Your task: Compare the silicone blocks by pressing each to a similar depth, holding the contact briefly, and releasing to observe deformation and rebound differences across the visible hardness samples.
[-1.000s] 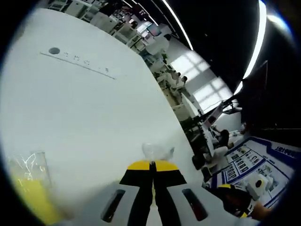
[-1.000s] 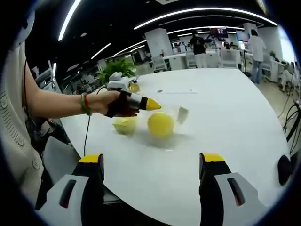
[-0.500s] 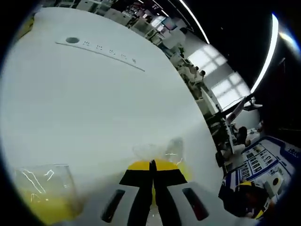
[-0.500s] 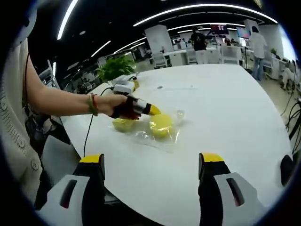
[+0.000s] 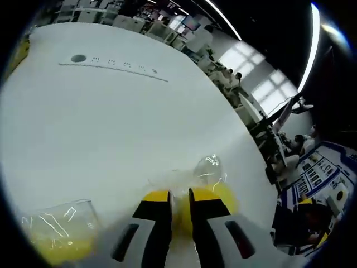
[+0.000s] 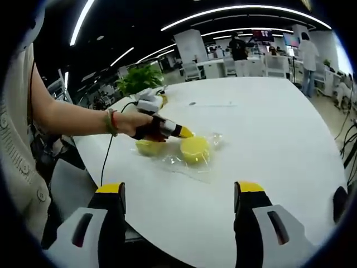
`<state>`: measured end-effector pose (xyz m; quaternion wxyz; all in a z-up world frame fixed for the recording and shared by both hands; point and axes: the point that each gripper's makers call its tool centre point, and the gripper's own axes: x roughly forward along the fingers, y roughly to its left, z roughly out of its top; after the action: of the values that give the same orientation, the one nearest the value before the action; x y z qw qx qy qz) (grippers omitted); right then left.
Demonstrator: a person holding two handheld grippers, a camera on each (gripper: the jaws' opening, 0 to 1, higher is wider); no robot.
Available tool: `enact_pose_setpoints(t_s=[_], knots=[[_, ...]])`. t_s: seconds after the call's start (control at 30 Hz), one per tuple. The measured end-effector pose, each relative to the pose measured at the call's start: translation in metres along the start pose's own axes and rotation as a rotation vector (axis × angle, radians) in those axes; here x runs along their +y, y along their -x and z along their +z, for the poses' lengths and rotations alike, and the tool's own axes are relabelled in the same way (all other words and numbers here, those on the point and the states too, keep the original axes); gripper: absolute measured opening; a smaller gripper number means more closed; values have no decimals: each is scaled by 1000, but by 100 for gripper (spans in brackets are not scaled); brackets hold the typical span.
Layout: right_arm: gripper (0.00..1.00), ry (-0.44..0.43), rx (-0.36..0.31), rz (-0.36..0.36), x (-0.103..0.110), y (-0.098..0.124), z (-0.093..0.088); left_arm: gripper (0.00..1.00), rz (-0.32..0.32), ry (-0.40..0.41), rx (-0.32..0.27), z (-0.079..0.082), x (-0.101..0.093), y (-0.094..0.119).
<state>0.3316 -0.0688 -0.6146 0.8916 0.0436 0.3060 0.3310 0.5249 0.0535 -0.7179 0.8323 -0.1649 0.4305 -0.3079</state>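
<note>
I see the left tongs [image 5: 179, 196] with their yellow-tipped jaws a narrow slit apart, nothing clamped between them. The tips sit at a round yellow silicone block [image 5: 220, 196] wrapped in a clear plastic bag [image 5: 207, 167]; I cannot tell whether the tips touch it. A second yellow block [image 5: 58, 243], also bagged in clear plastic, lies near the lower left of the same view.

In the right gripper view, the right tongs [image 6: 181, 192] stand wide apart and hold nothing, positioned over the near edge of the white surface [image 6: 268, 134]. Further in, the person's hand [image 6: 136, 124] holds the left tongs [image 6: 187, 133], whose yellow tip is at the top of the round block [image 6: 194, 149]. The second block [image 6: 148, 147] lies just beside it, under the hand. Both blocks rest toward the left edge of the surface. A green plant [image 6: 136, 81] stands beyond that edge.
</note>
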Motion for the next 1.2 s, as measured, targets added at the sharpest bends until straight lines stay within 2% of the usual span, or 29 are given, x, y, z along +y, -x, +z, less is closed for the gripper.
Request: enact_pose_setpoints(t_s=[0.13, 0.27, 0.47, 0.83, 0.93, 1.03, 1.17, 1.2], knots=[[73, 15, 0, 8, 7, 0, 2, 17, 16, -78, 13, -3, -4, 14], [72, 26, 13, 21, 18, 0, 0, 19, 29, -218, 42, -15, -10, 34], [73, 45, 2, 46, 37, -1, 6, 30, 26, -306, 43, -32, -20, 69], [74, 76, -43, 103, 77, -7, 10, 42, 17, -291, -51, -59, -28, 151], [74, 69, -73, 110, 83, -10, 13, 46, 9, -288, -115, -62, -33, 178], [75, 66, -94, 119, 88, -12, 14, 45, -17, -257, -168, -67, -38, 199], [76, 65, -92, 131, 93, -15, 9, 52, -24, -243, -258, -72, -37, 226], [76, 66, -89, 134, 93, -15, 7, 54, -23, -240, -265, -75, -36, 231]])
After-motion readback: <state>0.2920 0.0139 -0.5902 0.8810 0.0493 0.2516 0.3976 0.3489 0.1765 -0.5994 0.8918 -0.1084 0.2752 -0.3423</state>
